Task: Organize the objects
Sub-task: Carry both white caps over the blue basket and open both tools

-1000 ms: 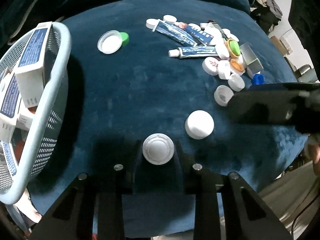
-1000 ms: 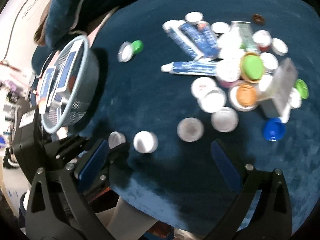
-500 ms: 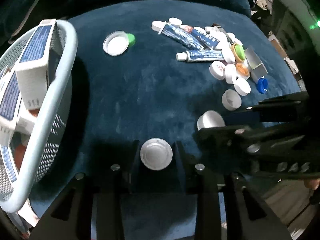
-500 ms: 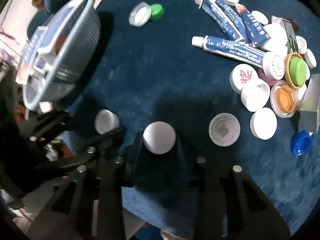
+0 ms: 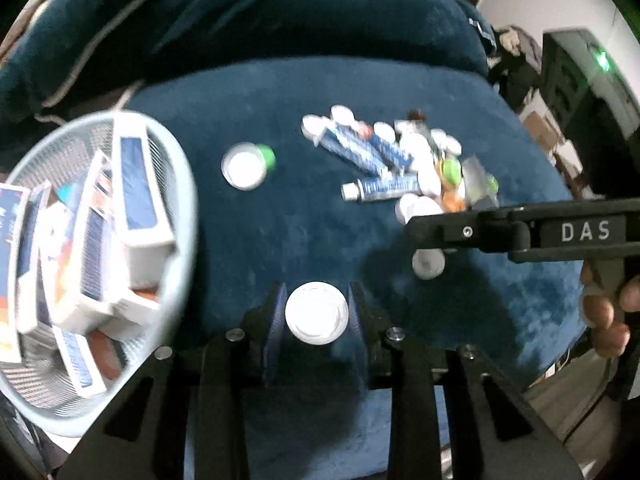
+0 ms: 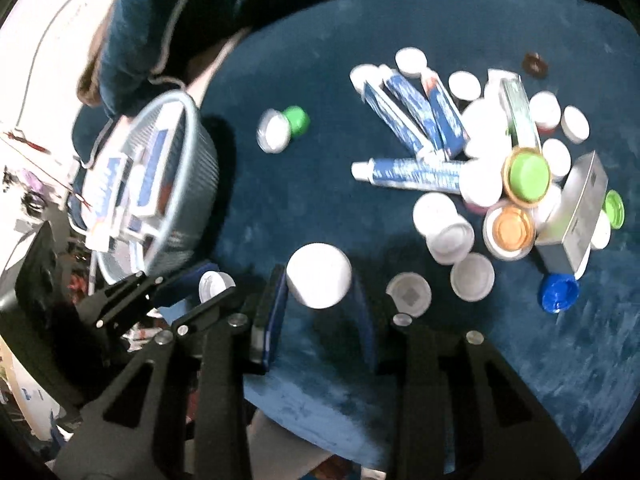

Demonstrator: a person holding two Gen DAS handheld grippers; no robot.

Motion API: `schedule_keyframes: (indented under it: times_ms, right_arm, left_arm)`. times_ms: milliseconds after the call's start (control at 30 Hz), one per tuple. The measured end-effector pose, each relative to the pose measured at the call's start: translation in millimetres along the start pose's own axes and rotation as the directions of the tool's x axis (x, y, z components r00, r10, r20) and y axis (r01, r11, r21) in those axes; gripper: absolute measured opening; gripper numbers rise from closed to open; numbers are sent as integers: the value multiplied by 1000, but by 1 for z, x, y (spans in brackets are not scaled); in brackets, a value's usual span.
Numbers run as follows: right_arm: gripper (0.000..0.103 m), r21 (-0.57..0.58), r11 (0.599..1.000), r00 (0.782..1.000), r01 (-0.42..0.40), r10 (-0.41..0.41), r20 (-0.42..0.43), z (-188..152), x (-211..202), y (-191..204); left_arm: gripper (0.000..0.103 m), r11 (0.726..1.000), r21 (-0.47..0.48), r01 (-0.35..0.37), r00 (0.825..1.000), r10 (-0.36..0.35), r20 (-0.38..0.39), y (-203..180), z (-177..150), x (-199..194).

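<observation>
My left gripper [image 5: 316, 300] has its jaws closing on a white round cap [image 5: 316, 314]; the pads press its sides and hold it above the blue cushion. My right gripper [image 6: 320, 280] is shut on a second, smooth white cap [image 6: 319, 276], also lifted. In the left wrist view the right gripper's black body [image 5: 520, 232] reaches in from the right with its cap [image 5: 428, 264] below it. The right wrist view shows the left gripper [image 6: 214, 286] at the lower left. A pale blue mesh basket [image 5: 188, 208] [image 6: 200, 128] with toothpaste boxes stands at the left.
A pile of toothpaste tubes [image 6: 408, 172], white, green and orange caps and a silver box [image 6: 580, 208] lies at the right. A white lid beside a green cap [image 6: 296, 120] sits mid-cushion. Loose caps [image 6: 472, 276] lie near the right gripper. A hand [image 5: 604, 312] grips the right tool.
The right gripper went from wide open to shut on the smooth white cap. Both grippers have since risen, lifting their caps off the cushion; the left view now takes in more of the basket.
</observation>
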State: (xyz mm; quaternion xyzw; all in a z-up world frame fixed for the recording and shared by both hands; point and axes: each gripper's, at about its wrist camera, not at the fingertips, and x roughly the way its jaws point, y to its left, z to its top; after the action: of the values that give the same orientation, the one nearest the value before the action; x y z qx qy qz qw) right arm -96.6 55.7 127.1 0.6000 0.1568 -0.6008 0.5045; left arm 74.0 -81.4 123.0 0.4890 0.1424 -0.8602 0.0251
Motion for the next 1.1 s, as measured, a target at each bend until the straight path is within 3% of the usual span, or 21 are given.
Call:
schedule_keyframes:
  times_ms: [333, 633, 800, 1000, 1033, 1100]
  right_arm:
    - [33, -80, 992, 995, -102, 103, 12, 20, 5, 59]
    - [33, -210, 948, 971, -239, 231, -60, 29, 28, 146]
    - [33, -221, 942, 964, -253, 226, -140, 18, 51, 170]
    - [36, -162, 959, 957, -234, 198, -211, 11, 74, 164]
    - [38, -155, 961, 959, -229, 195, -207, 12, 74, 163]
    - [54, -148, 964, 963, -221, 192, -188, 13, 70, 159]
  left_arm:
    - [31, 992, -117, -55, 992, 67, 105, 52, 18, -60]
    - [31, 963, -248, -103, 983, 136, 120, 115, -6, -106]
    - [31, 950, -294, -104, 985, 139, 102, 135, -23, -111]
    - [31, 951, -298, -86, 990, 116, 84, 138, -30, -108]
    - [35, 950, -299, -89, 989, 120, 87, 137, -30, -109]
    - [51, 950, -296, -103, 987, 135, 90, 136, -30, -111]
